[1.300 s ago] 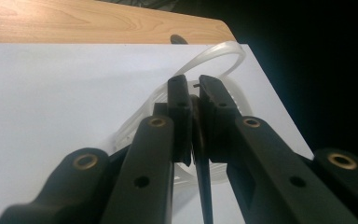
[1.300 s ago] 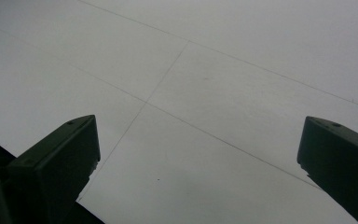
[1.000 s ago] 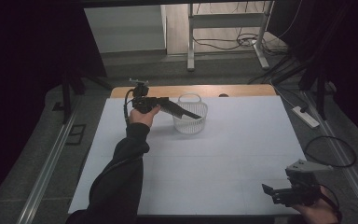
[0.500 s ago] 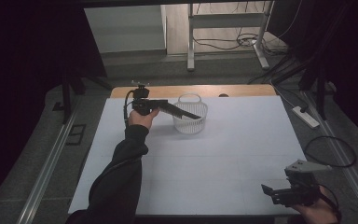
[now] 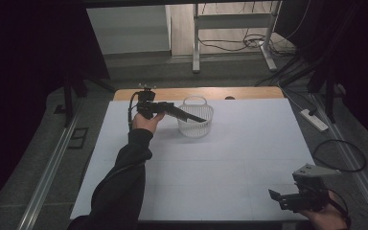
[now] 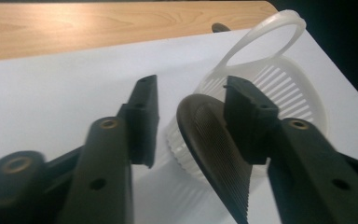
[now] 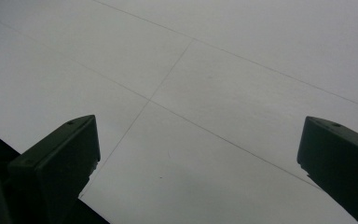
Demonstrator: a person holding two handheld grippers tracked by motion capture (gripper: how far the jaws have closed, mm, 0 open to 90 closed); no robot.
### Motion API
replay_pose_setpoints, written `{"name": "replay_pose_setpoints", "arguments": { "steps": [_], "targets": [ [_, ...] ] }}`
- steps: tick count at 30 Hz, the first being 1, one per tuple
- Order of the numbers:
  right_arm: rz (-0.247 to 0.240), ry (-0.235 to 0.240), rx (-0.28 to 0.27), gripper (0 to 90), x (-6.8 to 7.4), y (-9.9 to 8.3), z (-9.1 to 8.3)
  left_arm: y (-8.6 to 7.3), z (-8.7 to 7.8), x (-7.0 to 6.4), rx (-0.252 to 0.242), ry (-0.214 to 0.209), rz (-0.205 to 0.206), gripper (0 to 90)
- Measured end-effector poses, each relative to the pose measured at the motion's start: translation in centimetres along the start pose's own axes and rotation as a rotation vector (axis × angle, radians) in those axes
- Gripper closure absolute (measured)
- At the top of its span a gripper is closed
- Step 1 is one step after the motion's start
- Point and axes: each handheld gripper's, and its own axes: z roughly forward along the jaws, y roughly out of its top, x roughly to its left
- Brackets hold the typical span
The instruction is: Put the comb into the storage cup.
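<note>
A white slotted plastic basket (image 5: 194,128) with a loop handle stands at the far middle of the white table (image 5: 230,158). My left gripper (image 5: 179,114) reaches over its rim from the left, holding a black comb (image 5: 195,117) that juts out above the basket. In the left gripper view the comb (image 6: 214,154) lies slanted between the jaws, against the right one, with the basket (image 6: 284,88) just beyond; a narrow gap shows at the left jaw tip. My right gripper (image 5: 277,196) hovers low at the table's near right corner, open, with bare white surface between its jaws (image 7: 198,149).
A strip of bare wood (image 5: 249,92) runs along the table's far edge. A power strip (image 5: 315,120) and a cable loop (image 5: 340,155) lie on the floor to the right. Metal rails (image 5: 52,163) flank the table.
</note>
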Motion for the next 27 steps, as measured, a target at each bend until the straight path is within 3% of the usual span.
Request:
{"name": "replay_pose_setpoints", "arguments": {
  "steps": [9, 19, 27],
  "targets": [
    [-0.002, 0.000, 0.001, 0.0, 0.0, 0.0, 0.0, 0.0, -0.4, -0.5, -0.020, 0.053, 0.070, 34.0],
    [-0.004, -0.001, 0.001, 0.0, 0.1, 0.0, 0.0, 0.2, -1.0, -0.8, 0.013, 0.082, 0.157, 11.2],
    [-0.003, -0.002, -0.003, 0.0, 0.1, 0.0, 0.0, 0.1, -1.7, -1.3, 0.028, 0.078, 0.232, 2.9]
  ]
}}
